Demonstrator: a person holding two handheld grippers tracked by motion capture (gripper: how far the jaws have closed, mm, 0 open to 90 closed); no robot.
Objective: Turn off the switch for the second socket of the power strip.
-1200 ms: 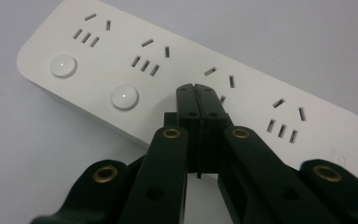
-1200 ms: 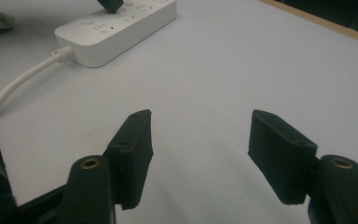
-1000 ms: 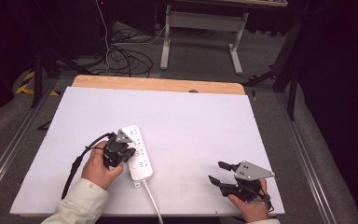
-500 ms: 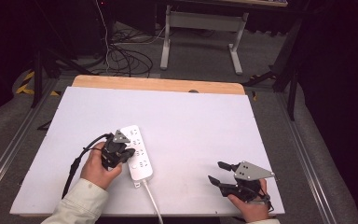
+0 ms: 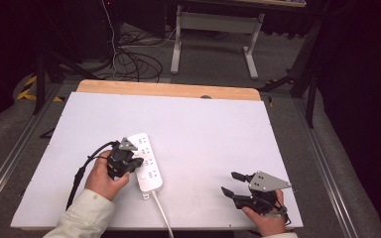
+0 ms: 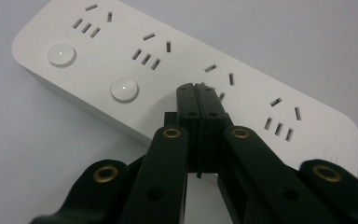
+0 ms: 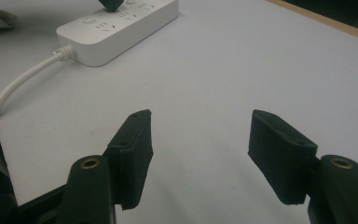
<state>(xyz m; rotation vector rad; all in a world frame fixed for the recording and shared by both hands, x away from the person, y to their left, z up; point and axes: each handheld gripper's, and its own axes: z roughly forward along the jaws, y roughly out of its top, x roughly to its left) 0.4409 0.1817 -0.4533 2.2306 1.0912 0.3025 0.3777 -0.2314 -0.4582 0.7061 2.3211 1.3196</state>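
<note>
Nearest the person, the right gripper (image 5: 235,184) rests at the near right of the white table (image 5: 208,129), its jaws spread wide over bare surface, holding nothing. Farther in and to the left, the left gripper (image 5: 138,165) has its jaws pressed together, tips on or just above the top face of the white power strip (image 5: 146,162); contact cannot be told. The left gripper view alone shows the strip's two round buttons (image 6: 124,88) beside the closed tips. The right gripper view alone shows the white cord (image 7: 14,88) curving from the strip's near end. Against the earlier frames, both hands and the strip have scarcely moved.
</note>
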